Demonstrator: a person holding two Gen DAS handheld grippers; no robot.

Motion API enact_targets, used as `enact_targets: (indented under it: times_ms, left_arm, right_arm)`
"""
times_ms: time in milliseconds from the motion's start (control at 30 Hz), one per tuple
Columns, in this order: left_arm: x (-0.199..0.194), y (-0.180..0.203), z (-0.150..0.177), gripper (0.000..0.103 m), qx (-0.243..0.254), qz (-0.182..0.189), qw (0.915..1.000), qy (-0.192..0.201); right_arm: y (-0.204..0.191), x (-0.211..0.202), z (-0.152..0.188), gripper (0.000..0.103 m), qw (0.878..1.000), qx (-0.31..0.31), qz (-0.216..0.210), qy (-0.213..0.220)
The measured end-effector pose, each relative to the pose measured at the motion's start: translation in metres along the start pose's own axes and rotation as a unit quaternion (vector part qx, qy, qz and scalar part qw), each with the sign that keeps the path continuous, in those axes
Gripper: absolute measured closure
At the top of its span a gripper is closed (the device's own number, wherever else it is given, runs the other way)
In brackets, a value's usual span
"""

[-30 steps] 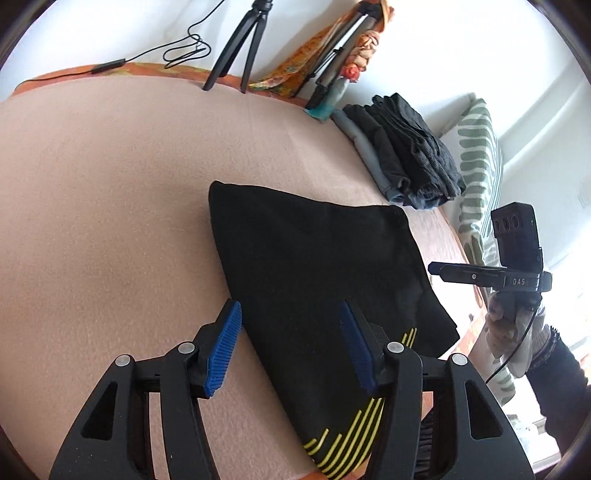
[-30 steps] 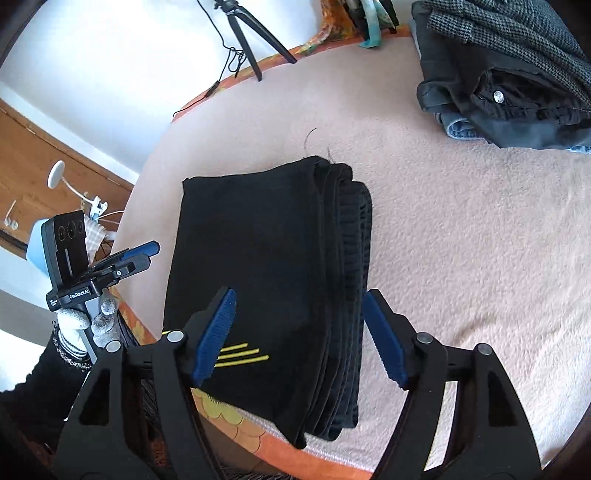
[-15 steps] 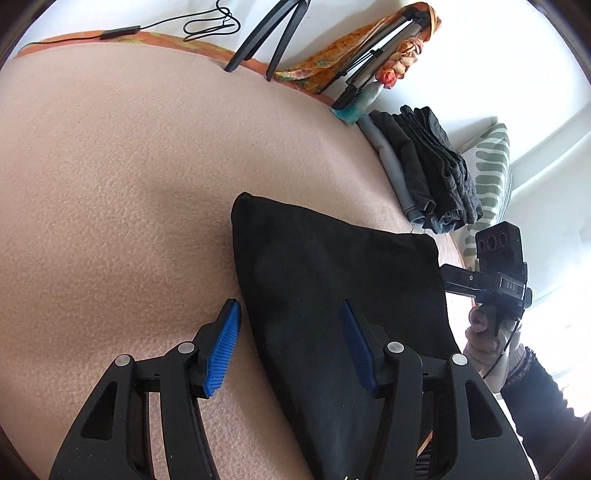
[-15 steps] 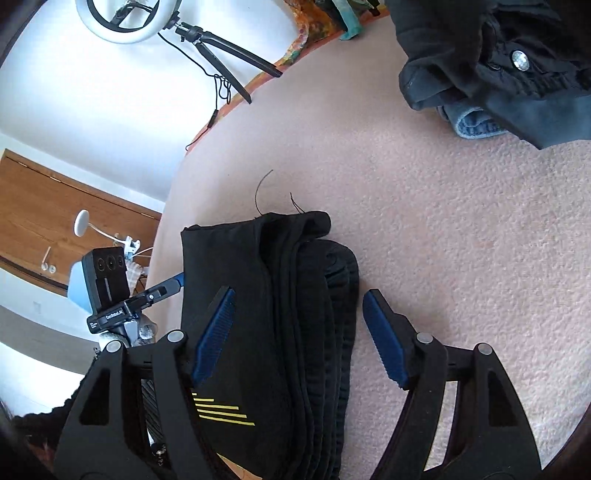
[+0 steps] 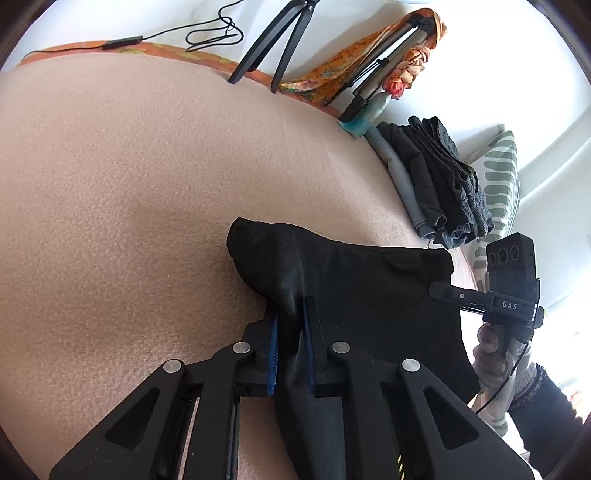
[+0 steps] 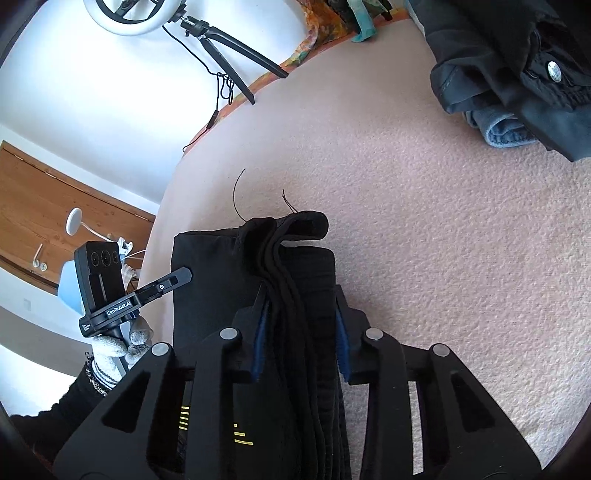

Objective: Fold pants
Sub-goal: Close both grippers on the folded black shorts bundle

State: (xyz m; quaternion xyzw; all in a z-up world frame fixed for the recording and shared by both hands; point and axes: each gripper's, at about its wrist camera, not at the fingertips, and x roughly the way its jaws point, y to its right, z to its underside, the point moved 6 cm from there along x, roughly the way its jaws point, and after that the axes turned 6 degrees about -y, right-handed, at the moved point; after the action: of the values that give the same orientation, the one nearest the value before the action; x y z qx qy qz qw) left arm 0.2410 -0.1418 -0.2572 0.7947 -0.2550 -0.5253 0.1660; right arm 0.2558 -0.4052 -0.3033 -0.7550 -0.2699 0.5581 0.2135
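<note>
The folded black pants (image 5: 373,295) with thin yellow stripes lie on the pink blanket (image 5: 129,206). My left gripper (image 5: 290,332) is shut on the left edge of the folded stack, bunching the cloth between its blue pads. In the right wrist view my right gripper (image 6: 299,332) is shut on the thick layered edge of the same pants (image 6: 295,266), with the waistband end curled up just ahead of it. Each gripper shows in the other's view, at the right (image 5: 491,295) and at the left (image 6: 147,288).
A pile of folded dark clothes (image 5: 436,184) lies at the bed's far right, close above my right gripper (image 6: 517,66). A striped pillow (image 5: 498,173) sits behind it. Tripod legs (image 5: 273,44), a cable and an orange cloth stand along the far edge. A ring light (image 6: 129,14) stands by the wall.
Both grippers have moved forward onto the pants and closed on opposite edges of the folded stack. The cloth now bunches up between the pads.
</note>
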Motion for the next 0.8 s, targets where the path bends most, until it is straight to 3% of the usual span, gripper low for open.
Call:
enact_targets:
  times_ms: [100, 200, 333, 467, 533, 700, 767, 800]
  left_arm:
    - [-0.007, 0.007, 0.001, 0.098, 0.019, -0.010, 0.9996, 0.018]
    - [-0.017, 0.015, 0.000, 0.099, 0.029, -0.008, 0.9989, 0.036]
    - [-0.027, 0.023, 0.000, 0.100, 0.041, -0.010, 0.9978, 0.052]
    - [-0.025, 0.022, -0.001, 0.100, 0.031, -0.009, 0.9983, 0.049]
    - [-0.018, 0.020, -0.001, 0.100, 0.026, -0.011, 0.9989, 0.038]
    - [-0.008, 0.013, 0.000, 0.100, 0.014, -0.015, 0.9994, 0.027]
    - [-0.006, 0.012, 0.000, 0.094, 0.019, -0.023, 0.9992, 0.025]
    - [-0.002, 0.010, 0.000, 0.085, 0.017, -0.028, 0.9993, 0.020]
  right_arm:
    - [-0.010, -0.008, 0.000, 0.076, 1.000, -0.009, 0.012, 0.014]
    - [-0.021, -0.020, 0.002, 0.086, 0.999, -0.014, 0.012, 0.030]
    - [-0.036, -0.032, 0.007, 0.087, 0.998, -0.031, 0.013, 0.049]
    - [-0.038, -0.027, 0.009, 0.088, 0.998, -0.044, 0.038, 0.039]
    - [-0.034, -0.021, 0.007, 0.085, 0.997, -0.045, 0.056, 0.026]
    - [-0.012, -0.012, 0.008, 0.060, 0.994, -0.047, 0.101, 0.011]
    - [0.000, -0.007, 0.010, 0.058, 0.995, -0.035, 0.090, 0.001]
    - [0.006, -0.005, 0.011, 0.056, 0.997, -0.025, 0.076, -0.005]
